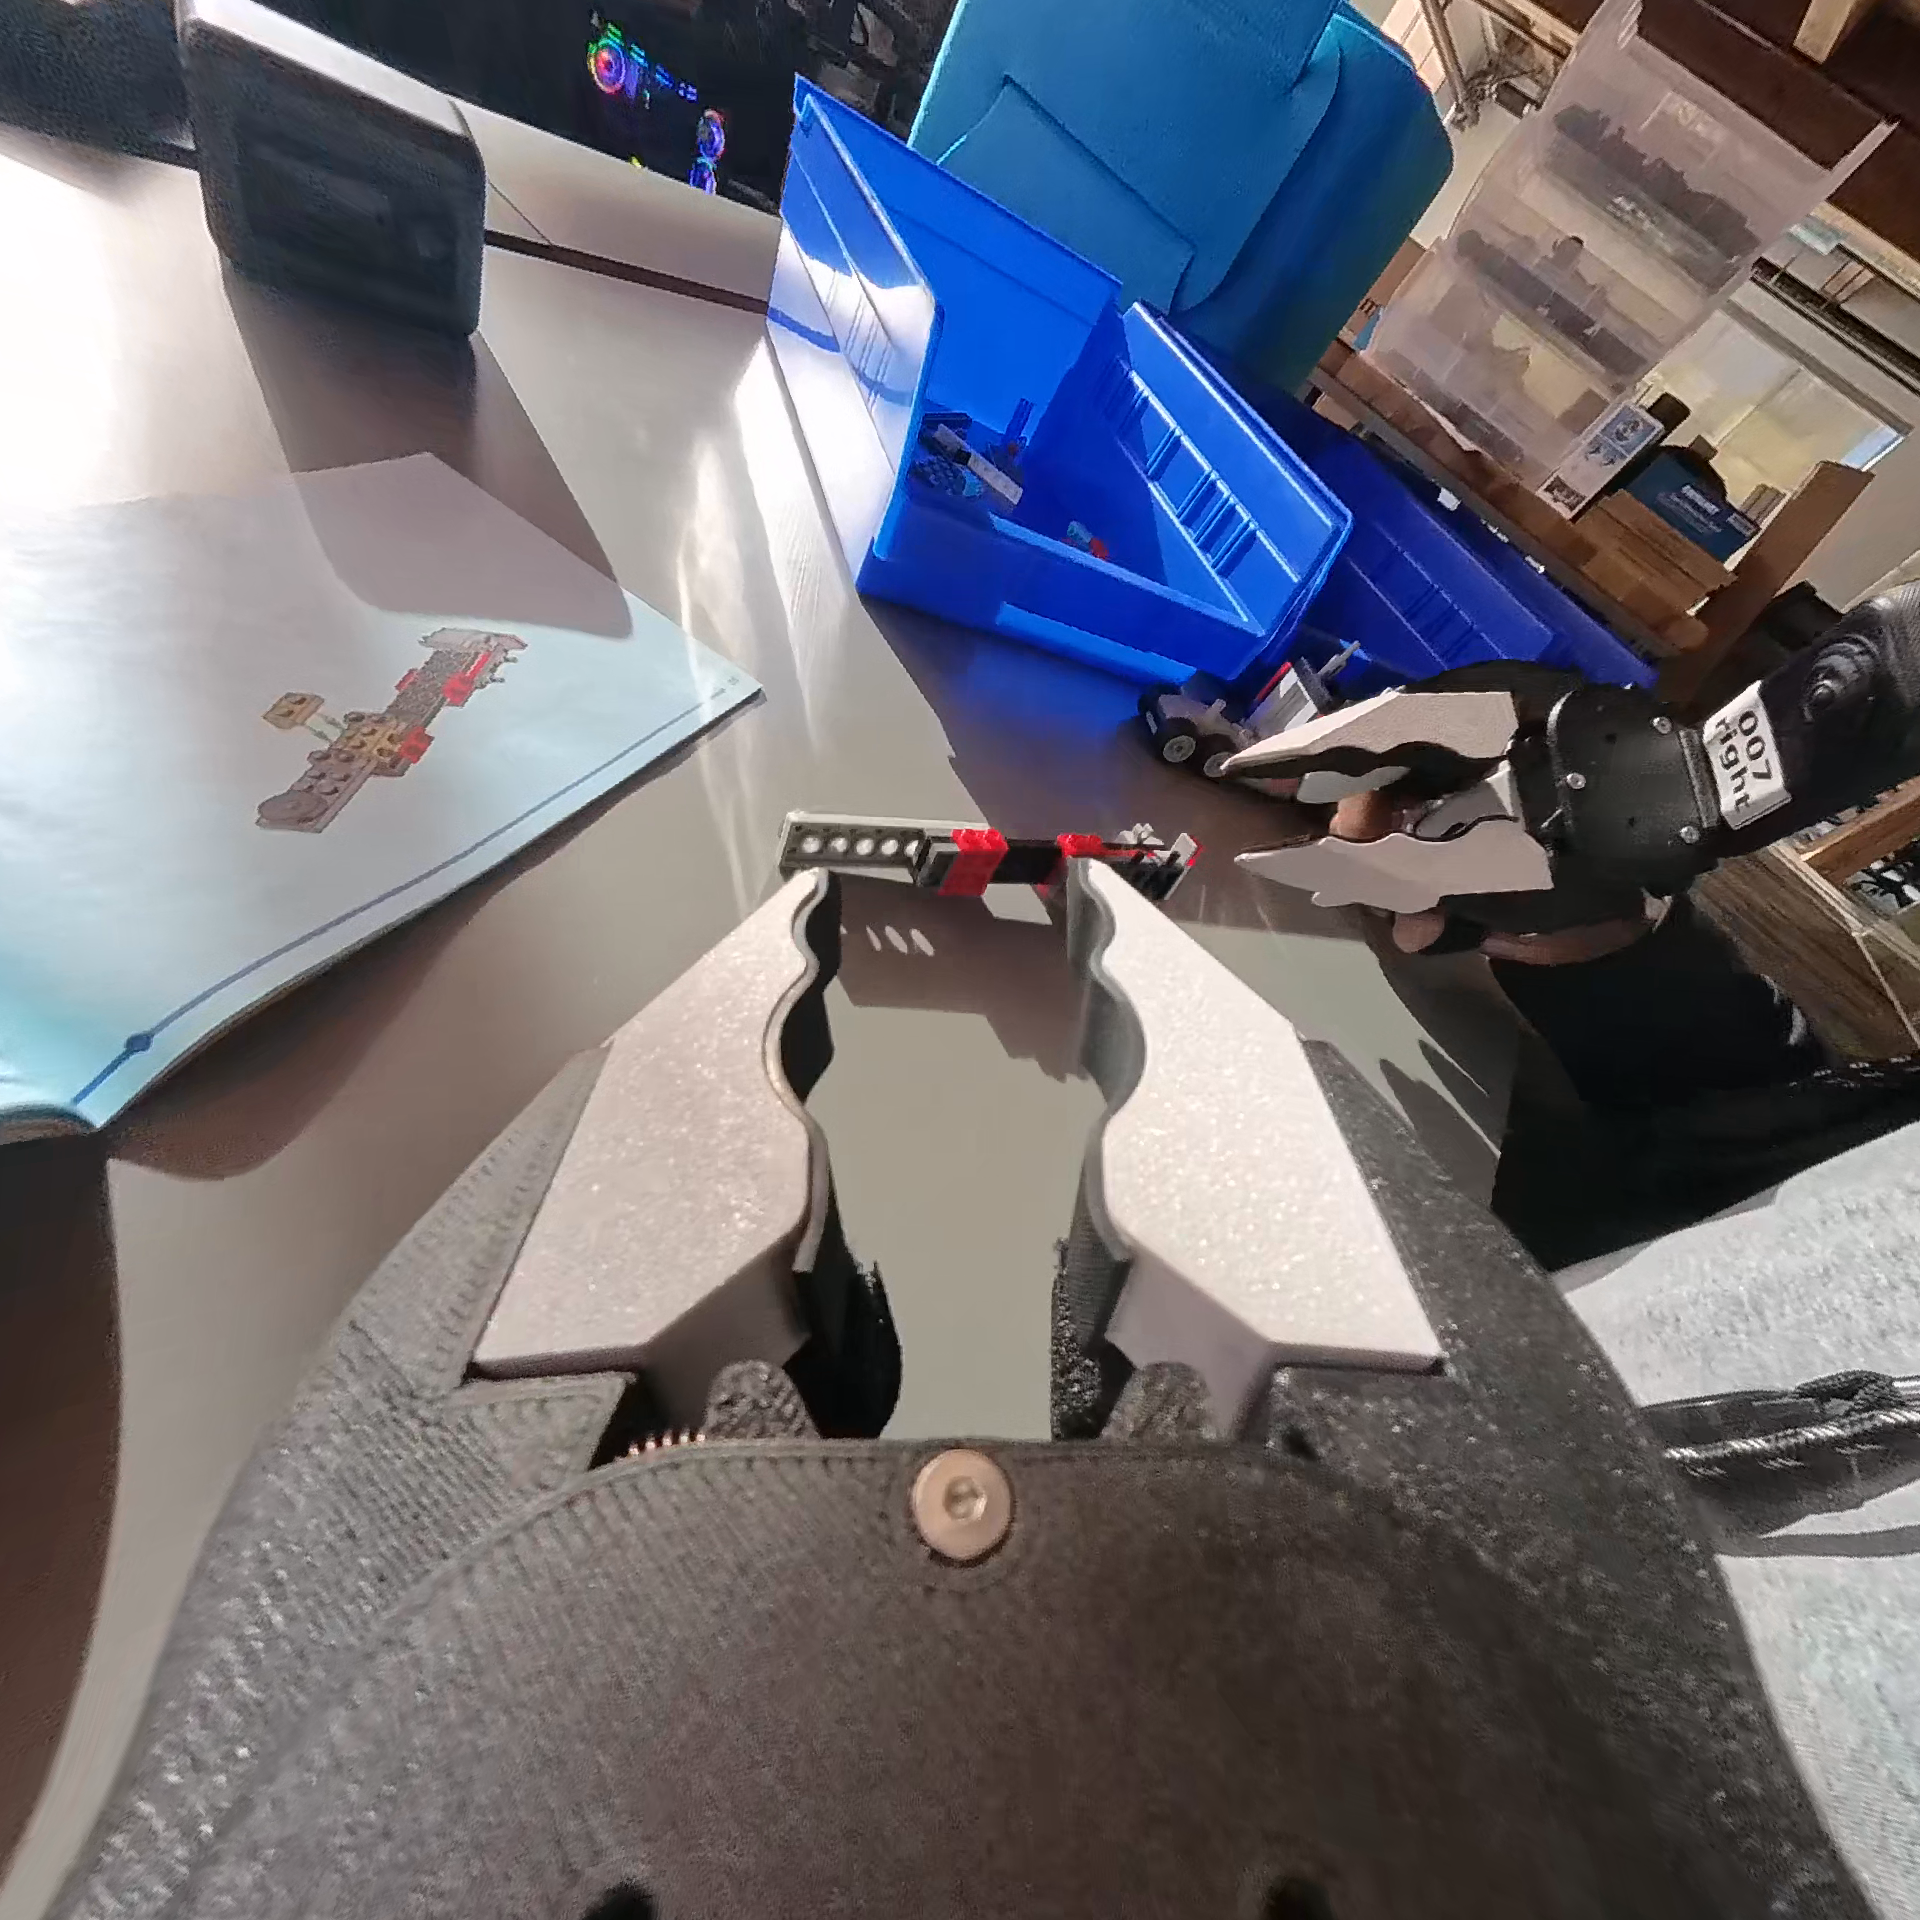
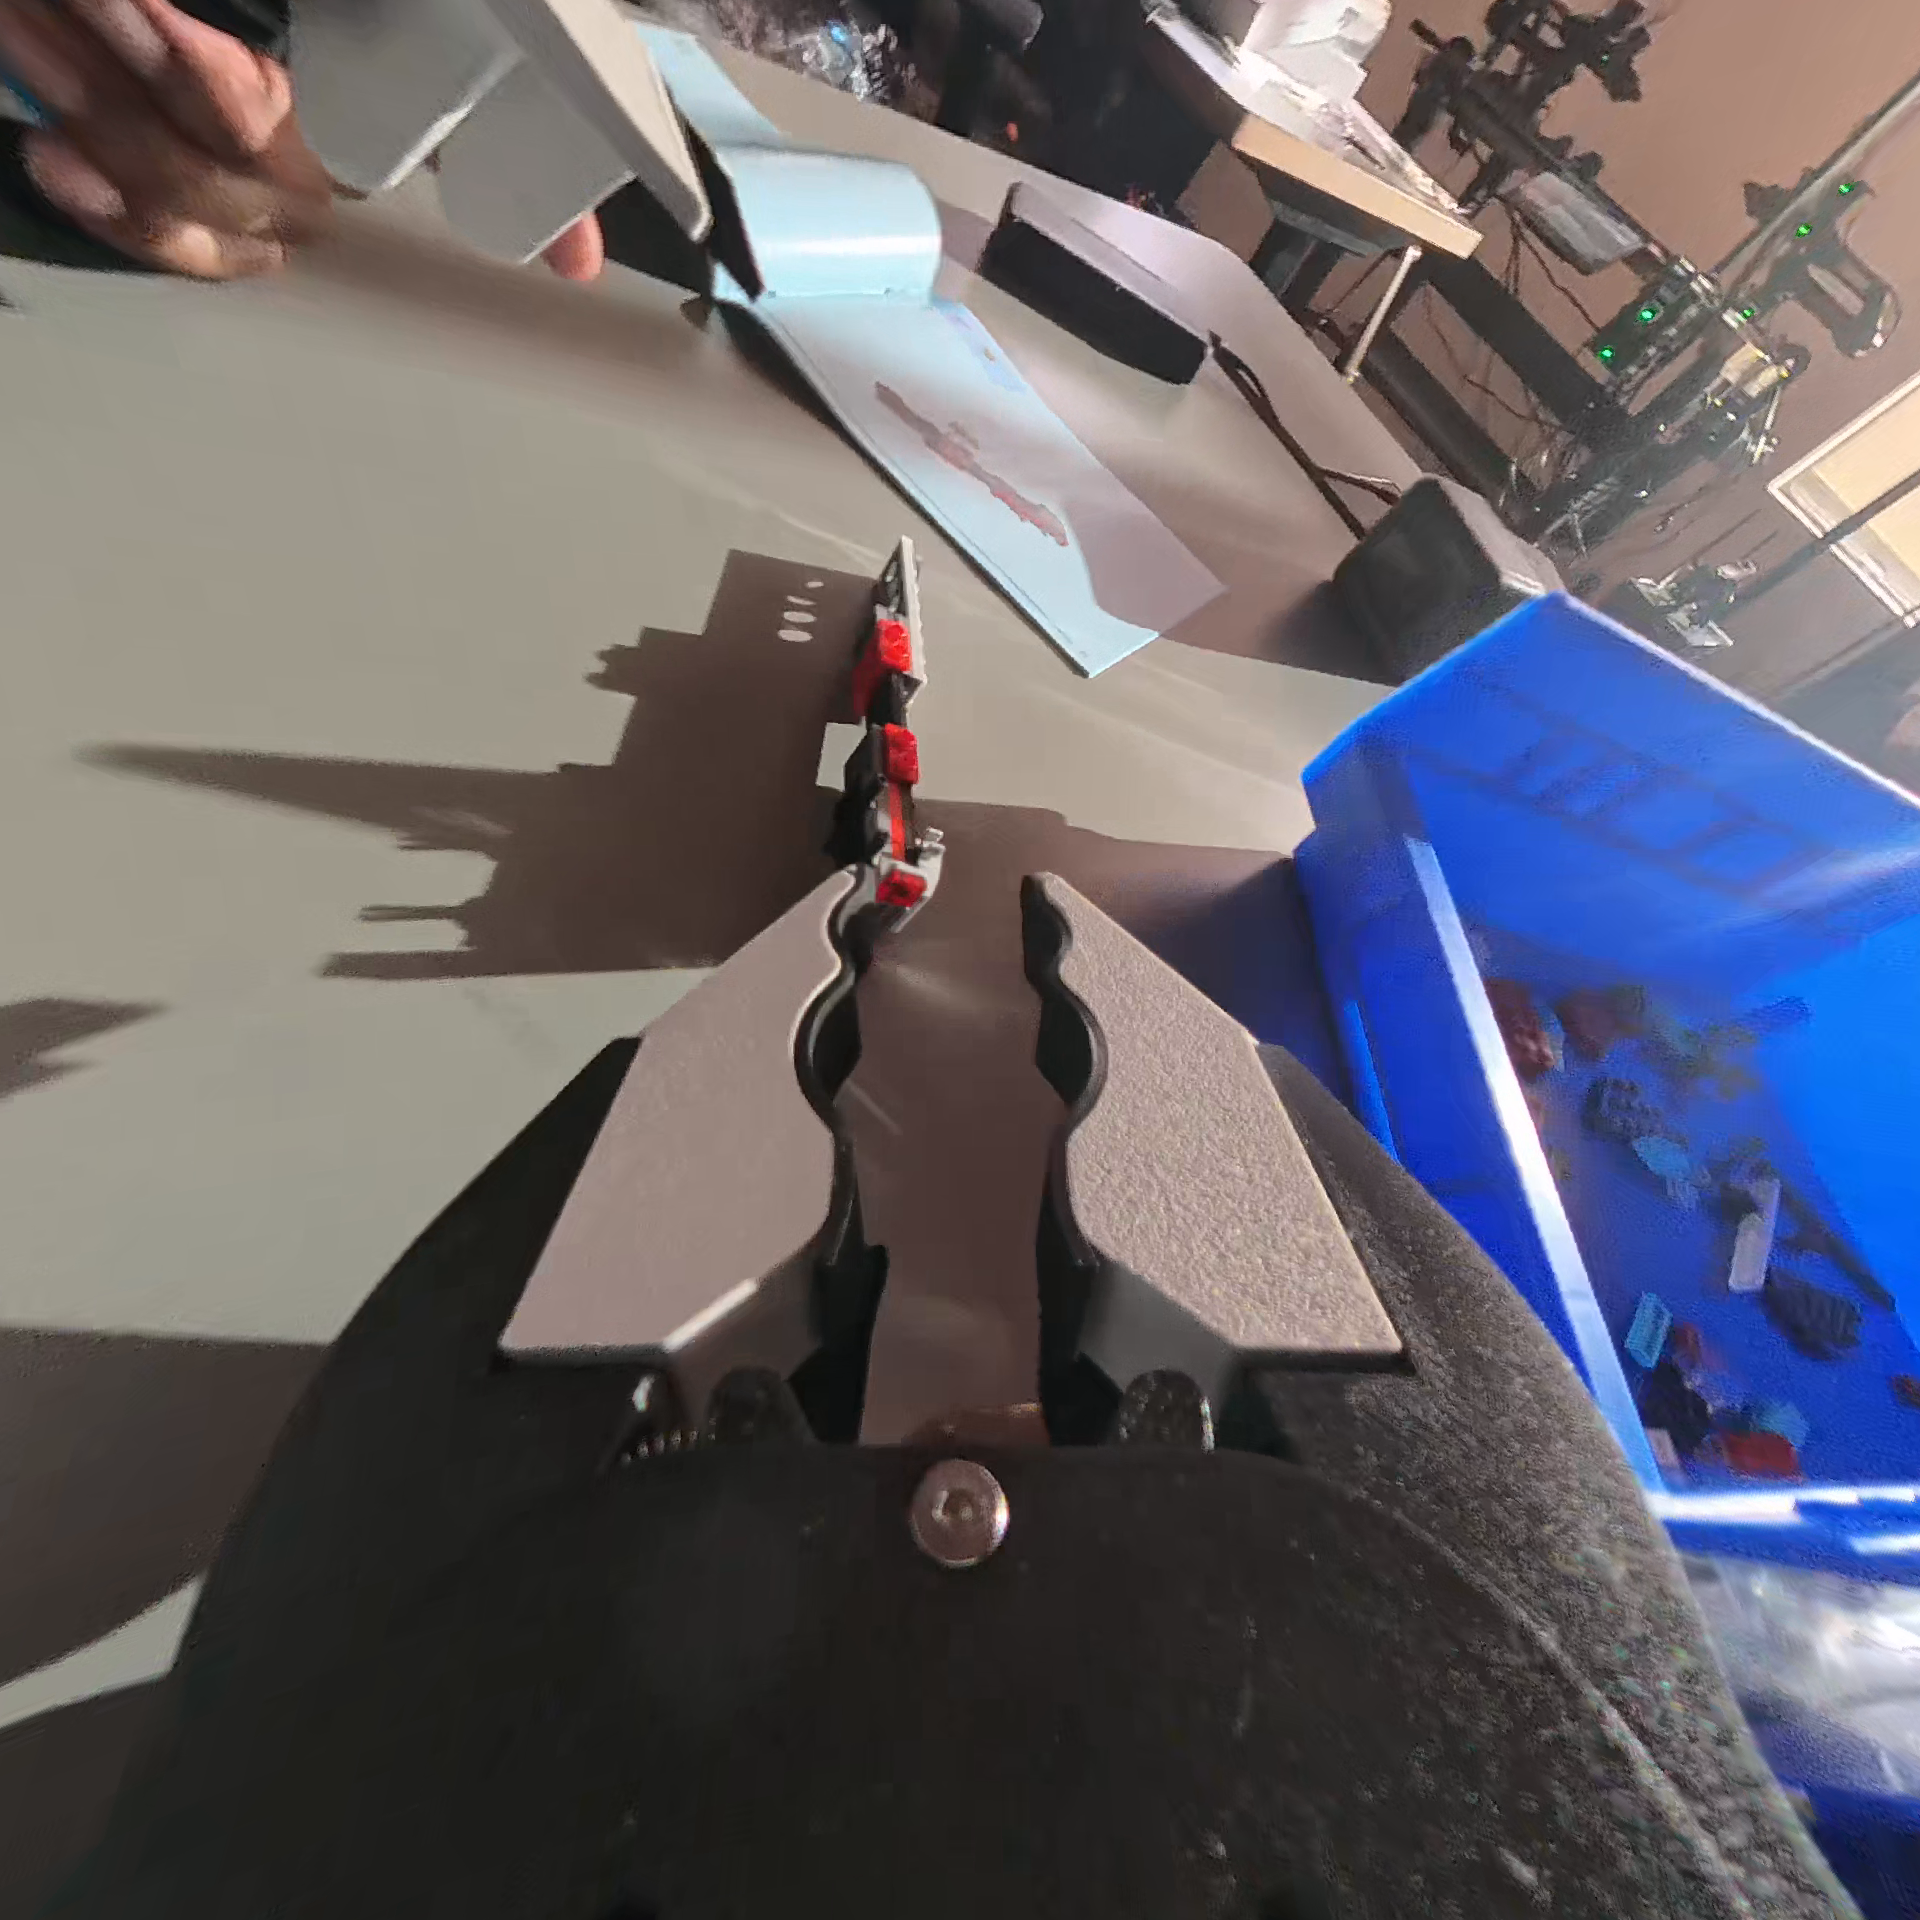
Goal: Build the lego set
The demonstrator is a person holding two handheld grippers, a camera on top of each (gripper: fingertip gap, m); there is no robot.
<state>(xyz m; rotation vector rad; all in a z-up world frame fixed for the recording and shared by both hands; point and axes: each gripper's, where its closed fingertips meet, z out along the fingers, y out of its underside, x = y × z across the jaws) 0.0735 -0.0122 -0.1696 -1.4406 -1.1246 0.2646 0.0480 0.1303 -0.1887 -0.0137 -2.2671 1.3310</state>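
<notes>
A long, narrow lego assembly (image 1: 987,852) of grey, black and red bricks lay flat on the grey tabletop (image 1: 644,436), its light grey holed beam at one end and a small red piece at the other. The left tool (image 1: 948,883) hung just short of it with its fingers spread wide and nothing between them; the assembly sat just beyond the fingertips. The right tool (image 2: 940,894) was also released, its jaws apart, with the left fingertip (image 2: 842,899) right at the assembly's near red end (whether it actually touched, I cannot tell).

An open instruction booklet (image 1: 260,727) with pale blue pages lay beside the assembly. A blue plastic bin (image 2: 1621,1039) holding loose lego pieces (image 2: 1714,1278) stood near the right tool. Beside the bin sat a small, partly built lego vehicle (image 1: 1236,717) with wheels. A black box (image 1: 332,177) rested farther back on the tabletop.
</notes>
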